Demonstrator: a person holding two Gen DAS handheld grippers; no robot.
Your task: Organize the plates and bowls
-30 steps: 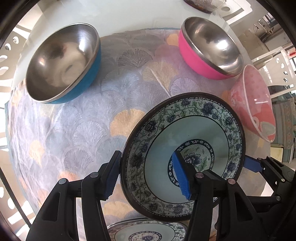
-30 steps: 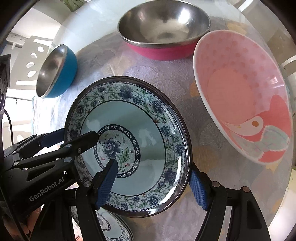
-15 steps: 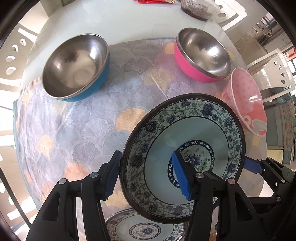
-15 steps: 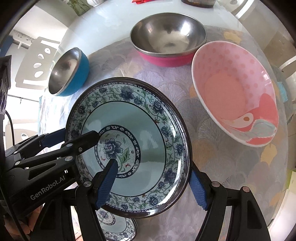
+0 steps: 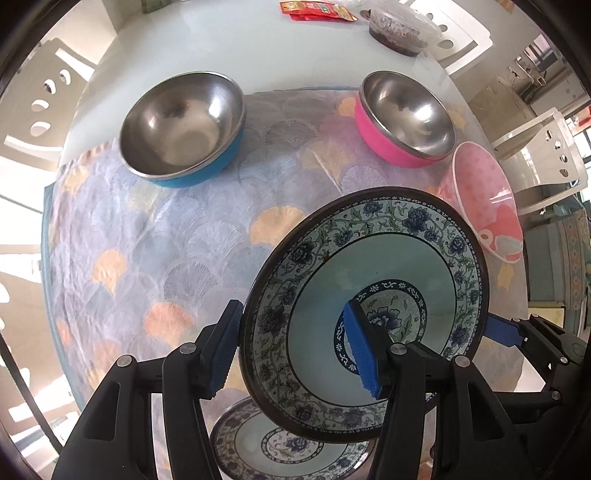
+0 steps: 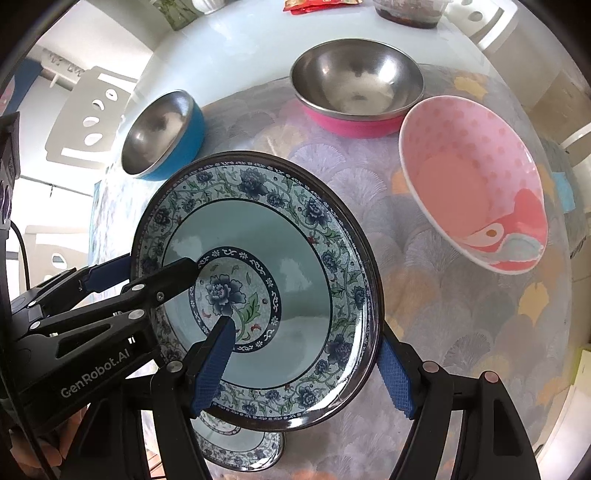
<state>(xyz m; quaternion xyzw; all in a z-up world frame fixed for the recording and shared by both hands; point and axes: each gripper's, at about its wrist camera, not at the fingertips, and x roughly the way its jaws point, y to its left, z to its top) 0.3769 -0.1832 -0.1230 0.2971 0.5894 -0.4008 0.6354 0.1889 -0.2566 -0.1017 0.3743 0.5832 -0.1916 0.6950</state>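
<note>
A blue floral plate point(image 5: 391, 280) point(image 6: 288, 258) hangs tilted above the table, held from both sides. My left gripper point(image 5: 291, 310) point(image 6: 147, 267) is shut on its left rim, one pad under the rim and one on the plate's face. My right gripper point(image 6: 306, 332) is shut on the opposite rim; its blue pad point(image 5: 500, 332) shows past the plate's edge. A matching second plate point(image 5: 288, 446) point(image 6: 236, 443) lies flat on the mat below, partly hidden. A blue steel bowl point(image 5: 181, 125) point(image 6: 162, 133), a pink steel bowl point(image 5: 402, 114) point(image 6: 354, 92) and a pink ceramic bowl point(image 5: 484, 199) point(image 6: 472, 181) stand apart farther back.
A patterned mat point(image 5: 147, 240) covers the near part of the pale round table point(image 5: 258, 48). At the far edge sit a plastic container of dark food point(image 5: 399, 29) and red packets point(image 5: 317, 9). White chairs point(image 5: 543, 147) stand around the table.
Both grippers and the held plate have risen from the table; the bowls look smaller, and more of the lower plate and far table shows. Both grips are unchanged.
</note>
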